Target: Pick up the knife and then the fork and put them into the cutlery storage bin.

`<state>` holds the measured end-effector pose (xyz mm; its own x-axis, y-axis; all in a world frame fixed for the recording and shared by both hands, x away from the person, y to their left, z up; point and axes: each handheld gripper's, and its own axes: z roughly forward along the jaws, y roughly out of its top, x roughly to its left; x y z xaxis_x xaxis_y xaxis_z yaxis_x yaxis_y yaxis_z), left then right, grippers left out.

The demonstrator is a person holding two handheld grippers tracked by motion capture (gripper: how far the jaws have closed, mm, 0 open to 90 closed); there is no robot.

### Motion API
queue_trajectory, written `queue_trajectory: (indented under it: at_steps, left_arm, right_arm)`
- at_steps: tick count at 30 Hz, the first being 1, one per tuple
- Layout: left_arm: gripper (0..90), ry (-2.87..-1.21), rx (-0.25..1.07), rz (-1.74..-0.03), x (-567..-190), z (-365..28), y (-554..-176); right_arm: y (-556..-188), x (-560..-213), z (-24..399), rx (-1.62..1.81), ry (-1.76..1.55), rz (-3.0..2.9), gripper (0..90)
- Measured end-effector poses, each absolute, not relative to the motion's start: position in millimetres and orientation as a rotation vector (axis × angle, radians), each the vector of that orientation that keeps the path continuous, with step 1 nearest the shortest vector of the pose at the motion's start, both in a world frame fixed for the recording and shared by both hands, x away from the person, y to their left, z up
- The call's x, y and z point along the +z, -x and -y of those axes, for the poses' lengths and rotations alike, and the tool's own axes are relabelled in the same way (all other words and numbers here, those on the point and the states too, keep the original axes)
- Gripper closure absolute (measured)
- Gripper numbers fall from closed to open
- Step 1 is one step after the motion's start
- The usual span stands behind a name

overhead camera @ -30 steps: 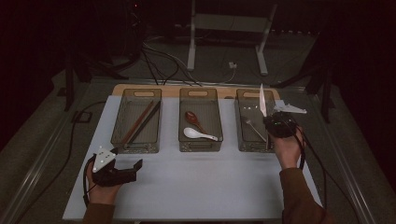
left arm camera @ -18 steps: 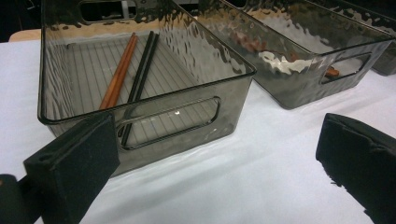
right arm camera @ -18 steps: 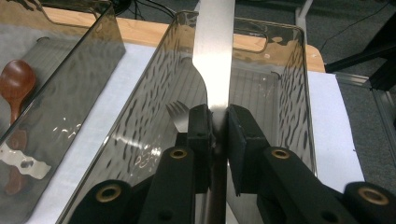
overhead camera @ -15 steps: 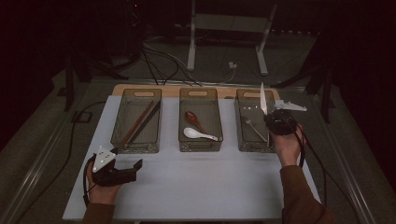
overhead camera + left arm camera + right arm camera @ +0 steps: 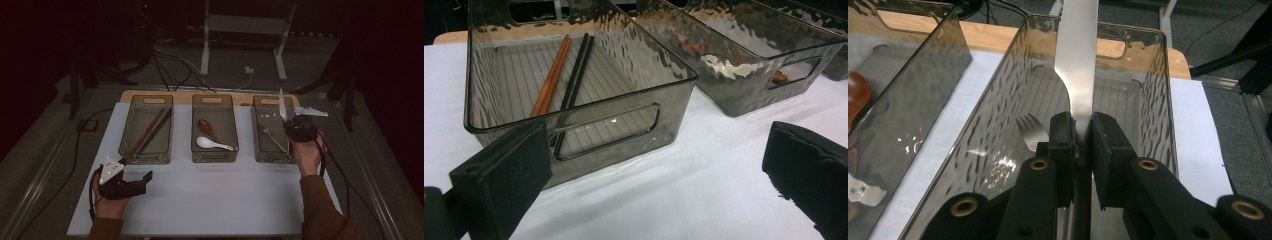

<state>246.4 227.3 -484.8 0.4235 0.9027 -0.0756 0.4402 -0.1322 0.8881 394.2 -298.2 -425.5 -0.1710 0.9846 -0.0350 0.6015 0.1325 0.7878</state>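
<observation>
Right gripper (image 5: 1082, 137): clamps knife (image 5: 1077, 60) over right bin (image 5: 1153, 100).
Left gripper (image 5: 649, 165): jaws apart, empty.
Advice: lower knife flat beside fork (image 5: 1030, 131).

Dim room, lit work surface.
The white table top (image 5: 210, 200) is lit from above while the surroundings are lost in darkness; glare is seen on the rippled smoked-plastic bins (image 5: 589, 100), and the near black foam-padded jaws are rendered soft.
</observation>
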Motion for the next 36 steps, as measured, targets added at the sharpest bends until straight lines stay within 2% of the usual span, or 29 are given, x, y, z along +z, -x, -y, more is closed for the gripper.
queue_trajectory:
  at_steps: [36]
  left_arm:
    - [0.6, -1.733, 0.623, -1.172, -483, -230, -245]
  right_arm:
    - [-413, -434, 303, 0.853, -1.565, -1.83, 80.7]
